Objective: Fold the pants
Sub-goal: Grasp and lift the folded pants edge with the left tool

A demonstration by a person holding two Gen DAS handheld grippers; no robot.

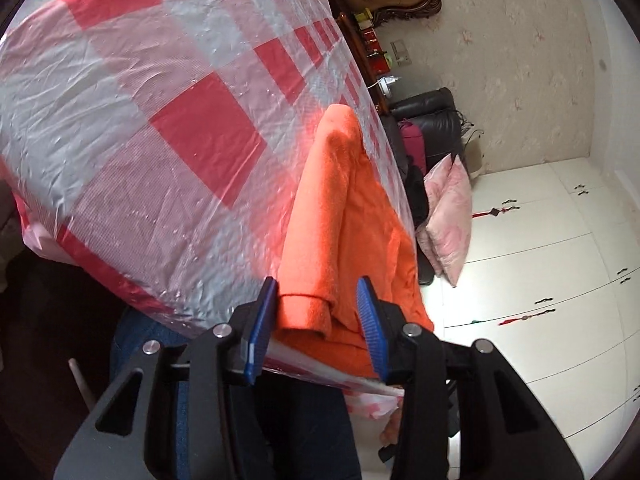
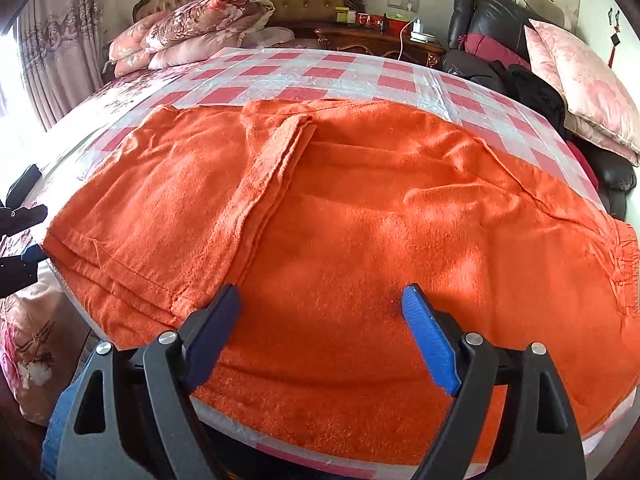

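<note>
Pants (image 2: 340, 220) lie spread flat across the checkered counter (image 2: 320, 68), long axis running side to side. Right hand-held gripper (image 2: 320, 304) hovers wide open over the middle. Left hand-held gripper (image 1: 316, 300) sits nearest the hem end, half open, straddling the cuff, not pinching yet.

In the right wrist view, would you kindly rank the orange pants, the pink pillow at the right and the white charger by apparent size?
1. Orange pants, by far the largest.
2. Pink pillow.
3. White charger, smallest, though it sits farthest from the camera.
</note>
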